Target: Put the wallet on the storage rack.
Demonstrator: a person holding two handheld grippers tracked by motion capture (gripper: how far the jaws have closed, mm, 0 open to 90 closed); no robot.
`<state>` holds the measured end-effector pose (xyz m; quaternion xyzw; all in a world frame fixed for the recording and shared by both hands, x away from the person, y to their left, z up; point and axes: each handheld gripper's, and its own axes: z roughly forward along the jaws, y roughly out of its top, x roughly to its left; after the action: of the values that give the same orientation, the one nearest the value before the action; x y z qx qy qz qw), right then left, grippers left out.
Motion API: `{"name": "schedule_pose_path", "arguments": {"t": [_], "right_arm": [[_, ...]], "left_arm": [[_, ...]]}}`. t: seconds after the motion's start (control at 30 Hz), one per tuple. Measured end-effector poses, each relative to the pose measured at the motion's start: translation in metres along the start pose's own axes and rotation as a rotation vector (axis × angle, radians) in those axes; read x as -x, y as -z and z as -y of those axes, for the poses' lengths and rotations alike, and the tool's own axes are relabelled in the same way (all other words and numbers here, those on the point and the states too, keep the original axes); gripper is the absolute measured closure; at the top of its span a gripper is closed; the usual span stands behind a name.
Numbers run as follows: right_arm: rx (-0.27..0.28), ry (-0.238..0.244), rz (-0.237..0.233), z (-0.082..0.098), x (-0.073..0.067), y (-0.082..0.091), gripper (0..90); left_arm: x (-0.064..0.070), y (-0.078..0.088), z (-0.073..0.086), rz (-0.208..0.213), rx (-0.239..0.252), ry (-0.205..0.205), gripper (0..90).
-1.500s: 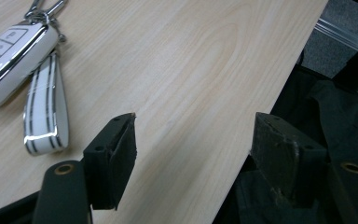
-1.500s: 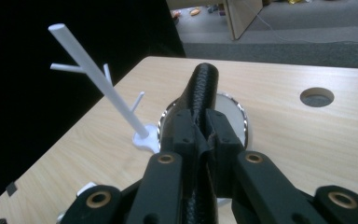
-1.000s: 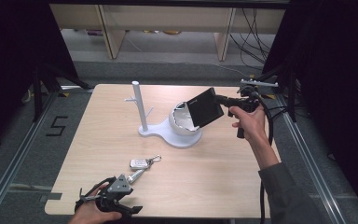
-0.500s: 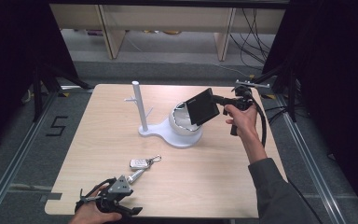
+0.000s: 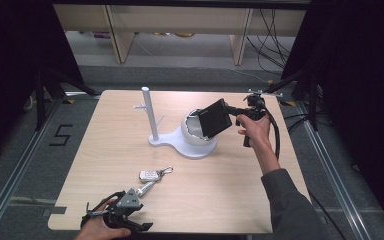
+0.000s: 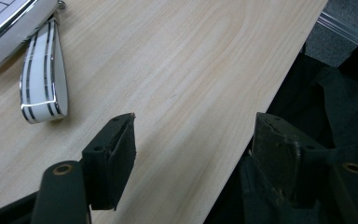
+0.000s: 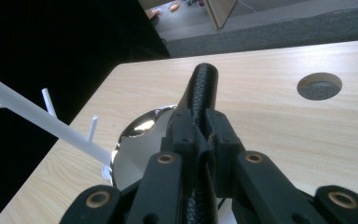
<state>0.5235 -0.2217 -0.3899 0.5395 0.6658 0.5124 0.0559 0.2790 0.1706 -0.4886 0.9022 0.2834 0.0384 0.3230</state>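
The right gripper [image 5: 232, 111] is clamped on a black wallet [image 5: 214, 118], pinching its edge between the two jaws. In the right gripper view the wallet [image 7: 200, 93] runs edge-on straight out from between the pressed pads, a thin textured black strip. From the high view it hangs tilted over the white bowl [image 5: 196, 134] of the white stand [image 5: 152, 120], toward the far right part of the table [image 5: 105, 150]; whether it touches the bowl's rim cannot be told.

The left gripper [image 5: 125, 212] sits at the near edge of the table with its jaws spread apart and nothing between them (bare wood and the table's edge show in the gap). The key fob [image 5: 150, 175] lies just beyond it, clear of the jaws; in the left gripper view the fob [image 6: 9, 23] is cut off at the upper corner, with its striped strap [image 6: 42, 84] lying looped flat on the wood.

The bowl's inside is largely hidden behind the wallet.

The right forearm reaches up from the near right corner, hand wrapped round the handle, gripper pointing leftward and slightly down. The left hand rests low at the near edge.
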Motion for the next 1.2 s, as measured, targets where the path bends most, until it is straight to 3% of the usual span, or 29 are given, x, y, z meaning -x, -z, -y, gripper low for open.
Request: {"name": "schedule_pose_path", "arguments": {"t": [0.1,0.13,0.17,0.2,0.23,0.3,0.37,0.43,0.47,0.5,0.57,0.63,0.67,0.7,0.73,0.77,0.8,0.83,0.9,0.93,0.97,1.0,1.1,1.13,1.17,1.2], "right_arm": [[-0.013,0.002,0.002,0.002,0.0,-0.007,84.0],[-0.033,-0.042,-0.009,0.004,-0.004,-0.009,83.9],[-0.018,0.021,-0.002,0.004,0.001,-0.013,83.9],[-0.035,-0.022,-0.006,0.006,-0.002,-0.014,83.8],[-0.036,0.007,-0.009,0.007,0.0,-0.017,83.7],[-0.049,0.013,-0.009,0.009,0.0,-0.024,83.6],[-0.067,-0.012,-0.004,0.012,-0.003,-0.03,83.2],[-0.055,-0.007,-0.008,0.015,-0.003,-0.033,82.4],[-0.076,-0.04,0.0,0.014,-0.005,-0.033,81.5],[-0.066,0.004,0.005,0.013,-0.002,-0.034,79.9],[-0.072,-0.016,0.009,0.012,-0.001,-0.031,70.9],[-0.062,-0.025,0.01,0.011,0.0,-0.025,62.2],[-0.046,0.008,0.027,0.009,0.003,-0.021,58.6],[-0.05,-0.024,0.04,0.008,0.0,-0.017,56.0],[-0.048,-0.011,0.036,0.007,0.001,-0.012,53.0],[-0.05,-0.034,0.034,0.007,0.0,-0.008,50.8],[-0.05,-0.034,0.034,0.007,0.0,-0.008,50.8],[-0.026,0.015,0.039,0.006,0.004,0.0,50.0],[-0.02,0.001,0.032,0.008,0.003,0.008,47.7],[-0.016,0.033,0.026,0.009,0.006,0.012,47.6],[-0.027,0.004,0.021,0.011,0.003,0.016,47.6],[-0.017,0.048,0.02,0.012,0.005,0.018,47.4],[-0.032,0.018,0.009,0.02,0.001,0.026,45.2],[-0.019,0.07,0.008,0.022,0.005,0.027,44.9],[-0.026,0.044,0.0,0.025,0.002,0.03,44.7],[-0.022,0.063,-0.006,0.028,0.003,0.032,44.1]], "left_arm": [[0.0,-0.001,0.0,-0.003,0.001,0.004,30.0],[0.001,-0.001,0.0,-0.001,0.005,0.015,29.9],[0.0,-0.001,0.0,-0.002,0.006,0.001,29.9],[0.001,0.0,0.0,-0.003,0.006,0.007,30.0],[0.001,0.0,0.0,0.004,0.008,0.003,29.9],[0.001,0.0,0.001,0.001,0.011,0.008,30.0],[0.001,0.0,0.001,-0.011,0.008,0.027,29.9],[0.0,0.0,0.001,-0.008,0.016,0.01,29.9],[0.0,0.001,0.002,-0.004,0.015,0.014,29.9],[0.0,0.001,0.002,-0.004,0.015,0.014,29.9],[0.0,0.002,0.002,-0.014,0.015,0.009,29.8],[0.001,0.001,0.003,-0.009,0.028,0.035,29.6],[-0.001,0.002,0.002,-0.018,0.013,0.014,29.6],[-0.001,0.002,0.002,-0.017,0.017,0.021,29.6],[-0.001,0.002,0.002,-0.018,0.014,0.013,29.5],[-0.001,0.002,0.002,-0.018,0.017,0.017,29.5],[-0.001,0.002,0.002,-0.018,0.017,0.017,29.5],[-0.001,0.002,0.002,-0.017,0.014,0.014,29.4],[-0.001,0.002,0.002,-0.018,0.014,0.014,29.4],[-0.002,0.003,0.002,-0.011,0.005,0.004,29.4],[-0.002,0.002,0.002,-0.019,0.014,0.013,29.3],[-0.003,0.003,0.002,-0.02,0.013,0.01,29.3],[-0.002,0.003,0.002,-0.022,0.024,0.029,29.3],[-0.002,0.004,0.003,-0.025,0.025,0.039,29.3],[-0.002,0.005,0.002,-0.025,0.027,0.029,29.3],[-0.002,0.005,0.002,-0.025,0.027,0.029,29.2]]}}
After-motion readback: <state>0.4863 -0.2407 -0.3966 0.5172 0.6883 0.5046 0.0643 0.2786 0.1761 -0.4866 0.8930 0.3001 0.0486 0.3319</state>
